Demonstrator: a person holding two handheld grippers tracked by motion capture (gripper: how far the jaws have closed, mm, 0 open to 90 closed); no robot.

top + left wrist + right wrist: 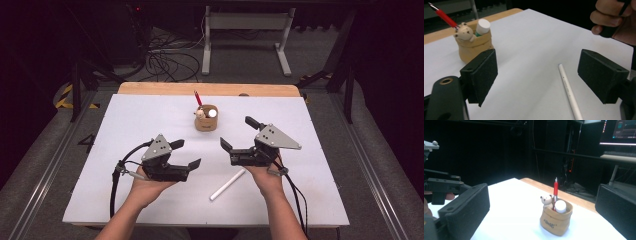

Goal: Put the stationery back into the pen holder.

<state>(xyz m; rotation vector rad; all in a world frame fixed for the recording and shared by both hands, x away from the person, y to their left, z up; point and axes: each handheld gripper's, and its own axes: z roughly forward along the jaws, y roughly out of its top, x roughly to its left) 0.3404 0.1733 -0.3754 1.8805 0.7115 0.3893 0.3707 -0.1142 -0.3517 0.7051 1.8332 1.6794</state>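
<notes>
A tan pen holder (206, 121) with a small bear figure stands on the white table (140, 115), behind and between both hands. It holds a red pen (198, 98) and a white-capped cylinder (482, 26). A white pen (227, 184) lies flat near the front, just left of the right hand. My left gripper (189, 153) is open and holds nothing; in the left gripper view (540, 77) the white pen (569, 90) lies on the table beyond its jaws. My right gripper (236, 131) is open and bare, and its own view (541, 207) faces the holder (555, 221).
A wooden strip (210, 89) edges the far side of the table. Beyond it stand a white metal frame (245, 35) and loose cables (165, 60) on the floor. A lit monitor (621, 131) glows at upper right in the right gripper view.
</notes>
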